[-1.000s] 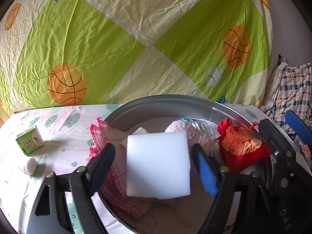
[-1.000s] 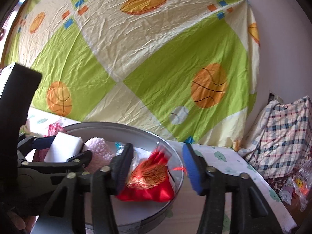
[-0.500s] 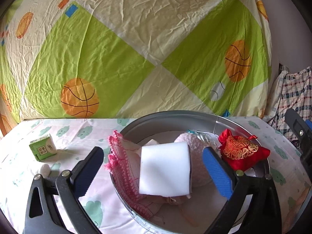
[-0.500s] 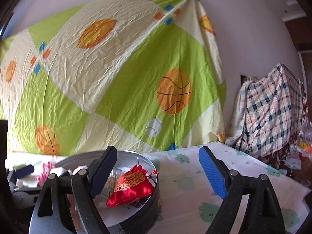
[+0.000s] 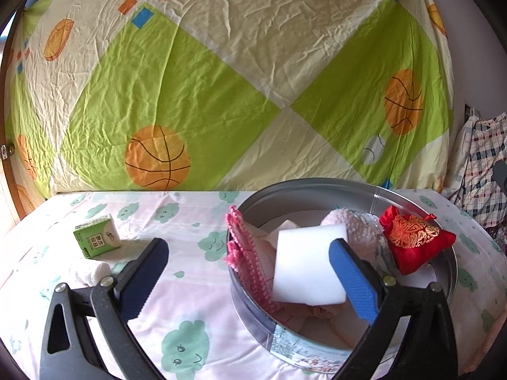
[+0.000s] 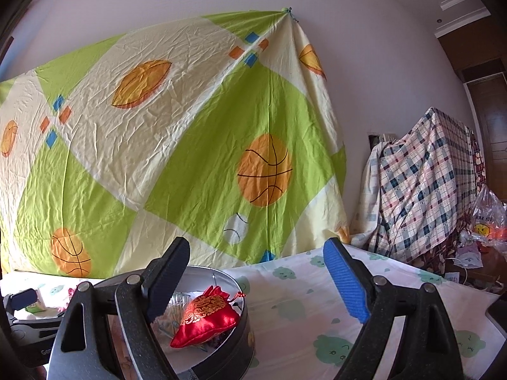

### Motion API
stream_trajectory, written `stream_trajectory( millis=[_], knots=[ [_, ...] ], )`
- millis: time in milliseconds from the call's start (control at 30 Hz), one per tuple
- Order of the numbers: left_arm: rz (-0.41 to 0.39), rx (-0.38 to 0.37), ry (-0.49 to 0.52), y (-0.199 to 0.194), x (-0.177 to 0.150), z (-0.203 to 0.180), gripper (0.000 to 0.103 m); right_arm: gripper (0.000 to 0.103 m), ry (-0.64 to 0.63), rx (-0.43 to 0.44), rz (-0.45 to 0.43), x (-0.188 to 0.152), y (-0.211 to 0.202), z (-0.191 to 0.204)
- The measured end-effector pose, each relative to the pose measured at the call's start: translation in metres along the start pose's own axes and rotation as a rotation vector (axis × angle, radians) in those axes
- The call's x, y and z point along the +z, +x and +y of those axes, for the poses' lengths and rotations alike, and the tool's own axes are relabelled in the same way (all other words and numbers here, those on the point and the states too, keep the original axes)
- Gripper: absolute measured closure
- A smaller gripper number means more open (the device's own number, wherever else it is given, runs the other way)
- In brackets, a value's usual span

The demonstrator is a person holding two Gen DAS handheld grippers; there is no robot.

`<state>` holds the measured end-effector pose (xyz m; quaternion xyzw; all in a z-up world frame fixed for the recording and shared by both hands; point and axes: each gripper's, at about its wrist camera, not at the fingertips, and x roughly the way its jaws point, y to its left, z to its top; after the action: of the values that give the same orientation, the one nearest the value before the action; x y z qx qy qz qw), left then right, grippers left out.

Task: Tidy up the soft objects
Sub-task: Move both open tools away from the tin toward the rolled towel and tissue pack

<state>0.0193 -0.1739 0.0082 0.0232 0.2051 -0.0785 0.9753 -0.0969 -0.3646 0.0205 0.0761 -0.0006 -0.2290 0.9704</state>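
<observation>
A round metal tin (image 5: 317, 184) stands on the cloud-print cloth. In it lie a white sponge block (image 5: 304, 262), a pink crochet cloth (image 5: 245, 261) draped over the rim, a pink fluffy item (image 5: 359, 231) and a red embroidered pouch (image 5: 415, 242). My left gripper (image 5: 247, 253) is open and empty, its right finger in front of the sponge and its left finger over the table. My right gripper (image 6: 256, 253) is open and empty, above and to the right of the tin (image 6: 242, 345), where the red pouch (image 6: 206, 319) rests.
A green tissue packet (image 5: 96, 236) and a small white roll (image 5: 90, 272) lie left of the tin. A basketball-print sheet (image 5: 221, 95) hangs behind the table. A plaid-covered pile (image 6: 427, 183) and a plastic bag (image 6: 484, 218) stand to the right.
The left gripper drew back and leftward from the sponge, which stays in the tin. The right gripper opened wider, left the red pouch in the tin and swung rightward.
</observation>
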Motion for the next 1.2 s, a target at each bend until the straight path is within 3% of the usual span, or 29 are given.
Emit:
stream_trajectory(
  millis=[233,367,567,1200],
  knots=[
    [-0.010,0.027,0.010,-0.004,-0.003,0.017,0.001,0.015,0.013,-0.034,-0.036,0.001,-0.008,0.001],
    [-0.002,0.033,0.004,-0.004,-0.003,0.029,0.001,0.015,0.067,-0.038,-0.009,-0.001,-0.011,0.001],
    [0.006,0.048,-0.010,-0.002,-0.005,0.049,0.001,0.015,0.018,-0.049,-0.038,-0.002,-0.023,0.021],
    [0.060,0.102,-0.052,0.011,-0.007,0.121,0.001,0.015,-0.014,0.124,0.023,-0.018,-0.039,0.119]
  ],
)
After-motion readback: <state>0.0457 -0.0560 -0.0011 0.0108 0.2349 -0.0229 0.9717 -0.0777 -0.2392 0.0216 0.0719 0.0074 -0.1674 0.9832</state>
